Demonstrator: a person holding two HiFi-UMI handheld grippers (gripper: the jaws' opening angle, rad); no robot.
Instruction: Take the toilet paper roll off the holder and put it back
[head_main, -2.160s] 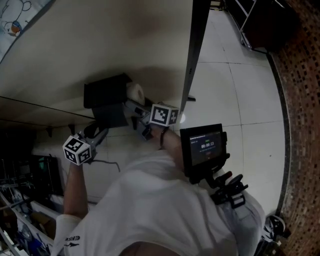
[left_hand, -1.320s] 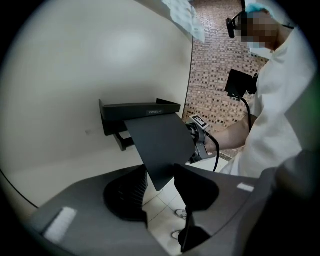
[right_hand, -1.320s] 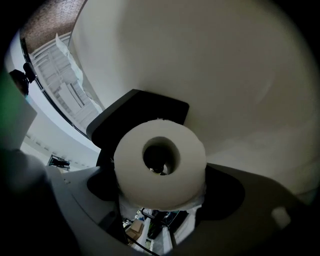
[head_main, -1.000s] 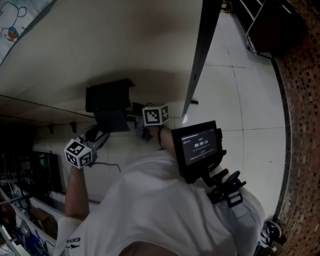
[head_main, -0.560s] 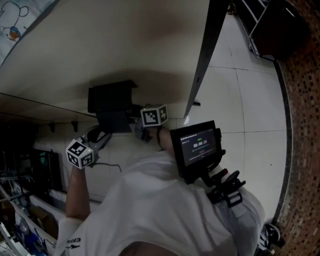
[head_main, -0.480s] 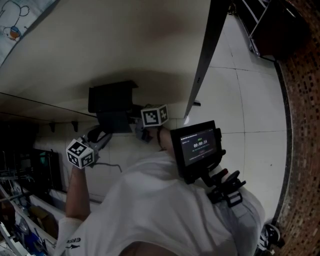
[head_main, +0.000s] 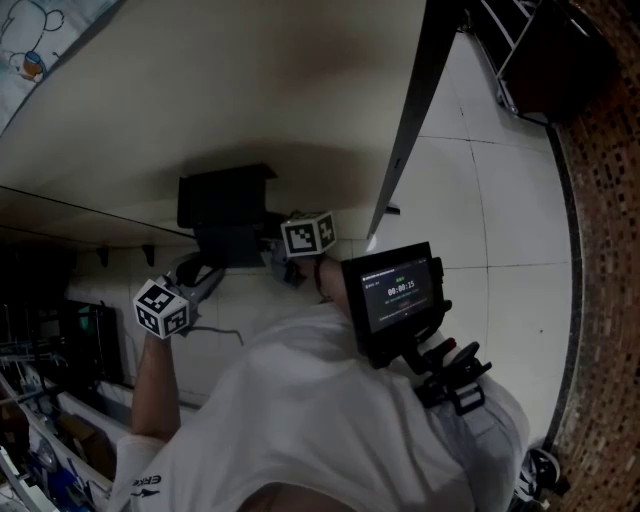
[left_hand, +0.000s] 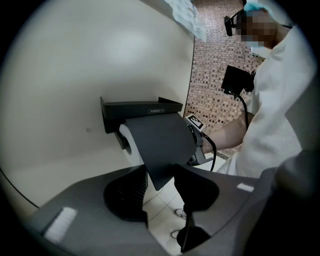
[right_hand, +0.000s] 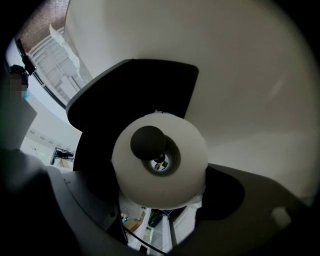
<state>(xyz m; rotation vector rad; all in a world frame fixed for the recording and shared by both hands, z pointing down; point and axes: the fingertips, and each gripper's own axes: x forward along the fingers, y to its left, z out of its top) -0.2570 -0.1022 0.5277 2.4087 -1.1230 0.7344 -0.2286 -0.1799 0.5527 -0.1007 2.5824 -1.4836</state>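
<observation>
Since the earliest frame the right claw (right_hand: 160, 200) has come in under the holder (left_hand: 140, 107). The paper roll (right_hand: 131, 176), then in plain sight beside the holder, is now hidden from the head view. In the right gripper view we find it dead ahead of that claw, end-on between the two jaws. They stand wide and appear to press its sides, so we read a grip on the roll. Its long axis runs straight along the claw's own line. The peg's round knob (right_hand: 148, 142) shows in front of the roll's face, at the upper left of the core hole (so the roll looks already threaded on). The left claw (left_hand: 159, 181) is closed on the lower corner of the flap (left_hand: 160, 140) and holds it tilted up; the roll lies beyond that claw and to its left. We judge the right hand the nearer one, with only the letting go left to do.
</observation>
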